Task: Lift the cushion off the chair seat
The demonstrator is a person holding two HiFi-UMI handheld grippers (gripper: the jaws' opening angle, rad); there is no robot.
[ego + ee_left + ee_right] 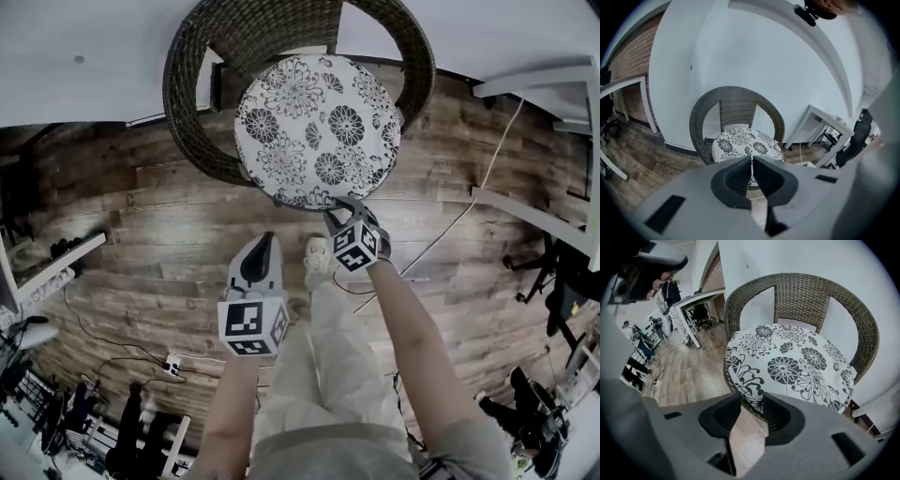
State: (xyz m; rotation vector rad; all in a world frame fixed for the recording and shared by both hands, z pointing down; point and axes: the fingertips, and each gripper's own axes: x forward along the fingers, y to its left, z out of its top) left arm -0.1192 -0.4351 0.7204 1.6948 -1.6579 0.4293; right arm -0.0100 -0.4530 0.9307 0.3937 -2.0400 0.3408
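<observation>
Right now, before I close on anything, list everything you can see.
chair: one, dark wicker, against the white wall
cushion: one, white with black flowers, on the chair seat
floor: one, brown wood planks
table: one, white, right of the chair
office chair: one, black, beyond the table
trousers: one pair, pale, bottom centre
left gripper: one, grey, shut and empty, short of the chair
right gripper: one, grey, open, at the cushion's front edge
</observation>
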